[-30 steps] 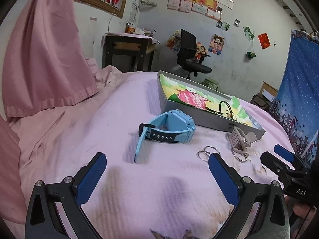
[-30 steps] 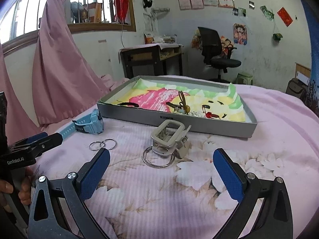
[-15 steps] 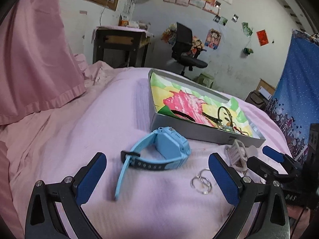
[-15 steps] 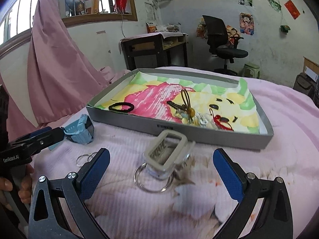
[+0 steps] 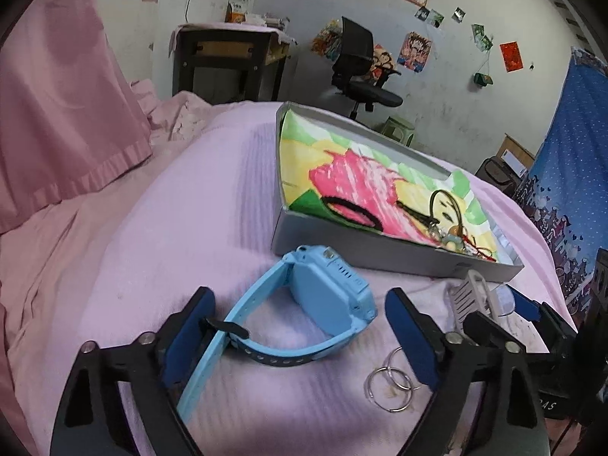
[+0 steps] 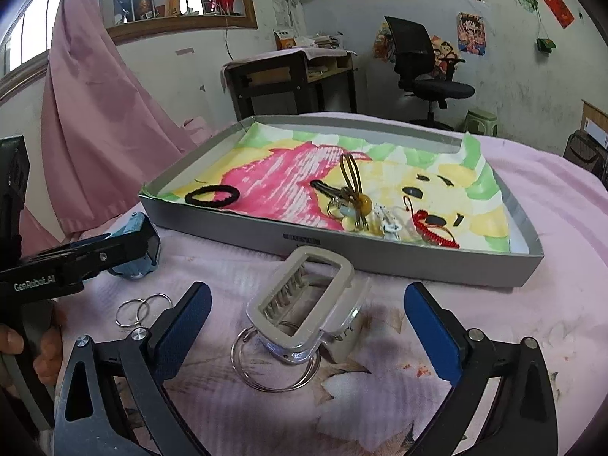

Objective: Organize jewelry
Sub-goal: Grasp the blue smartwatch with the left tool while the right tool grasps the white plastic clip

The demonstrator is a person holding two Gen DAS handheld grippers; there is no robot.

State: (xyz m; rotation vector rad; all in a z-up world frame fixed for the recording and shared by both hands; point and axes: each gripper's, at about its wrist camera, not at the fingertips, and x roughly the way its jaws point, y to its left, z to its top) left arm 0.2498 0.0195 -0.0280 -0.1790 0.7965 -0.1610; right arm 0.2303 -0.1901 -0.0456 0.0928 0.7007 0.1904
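Over the last second both grippers have closed in: the left gripper [image 5: 296, 334] now straddles the light-blue plastic smartwatch [image 5: 323, 296], jaws wide, holding nothing, and the right gripper [image 6: 307, 326], equally wide and empty, frames the grey-and-clear plastic claw hair clip [image 6: 307, 304]; both lie on the pink bedspread [image 5: 182, 205] before the shallow grey cardboard tray [image 6: 380, 254], so pickups look imminent

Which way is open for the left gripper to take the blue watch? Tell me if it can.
Probably yes. The left gripper is open, its fingers already on either side of the blue watch, which lies free on the bedspread. Nothing lies between them.
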